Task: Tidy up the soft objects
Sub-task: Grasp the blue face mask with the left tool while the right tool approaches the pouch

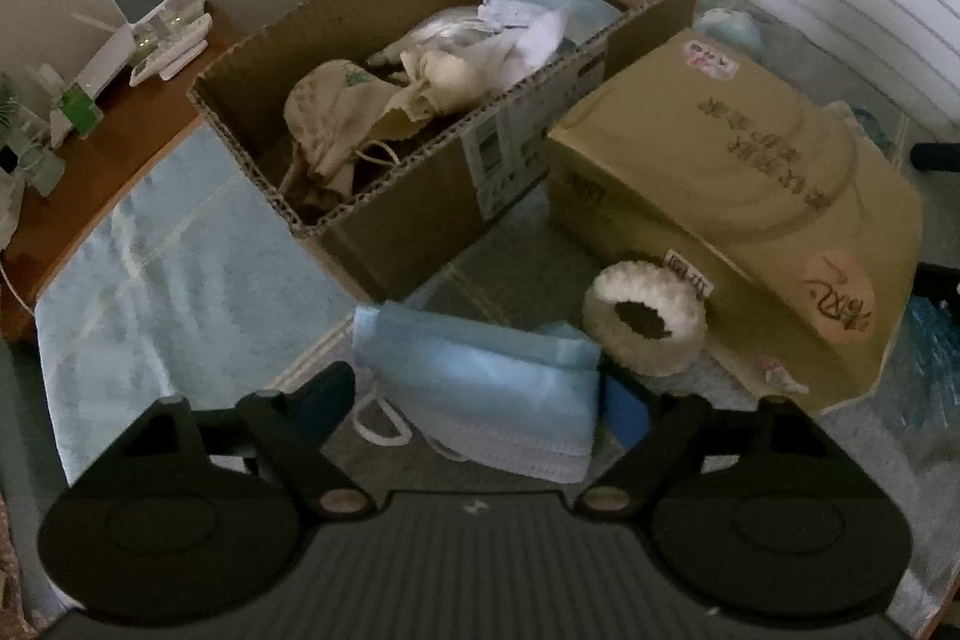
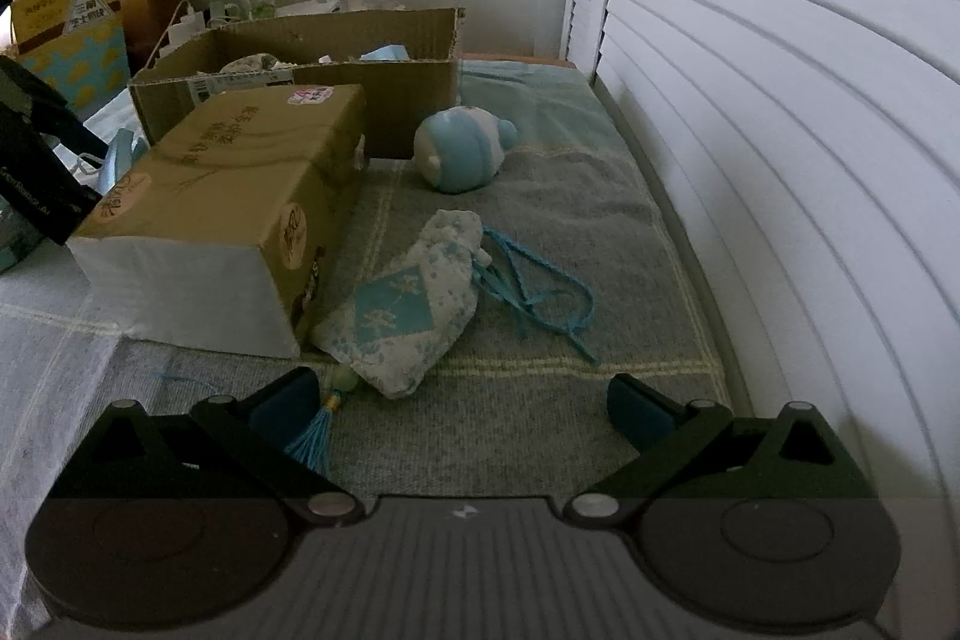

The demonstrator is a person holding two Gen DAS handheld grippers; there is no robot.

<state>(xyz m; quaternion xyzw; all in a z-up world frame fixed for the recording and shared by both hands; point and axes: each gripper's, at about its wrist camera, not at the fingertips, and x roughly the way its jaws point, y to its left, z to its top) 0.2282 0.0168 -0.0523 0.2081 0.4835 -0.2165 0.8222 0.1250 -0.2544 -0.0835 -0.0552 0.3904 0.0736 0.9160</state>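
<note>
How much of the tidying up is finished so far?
Partly done: the open box already holds masks and cloth pouches. The left gripper is around a stack of blue masks. Still out: white fluffy ring, flowered pouch, blue-and-white soft toy. Right gripper is open, empty.
</note>
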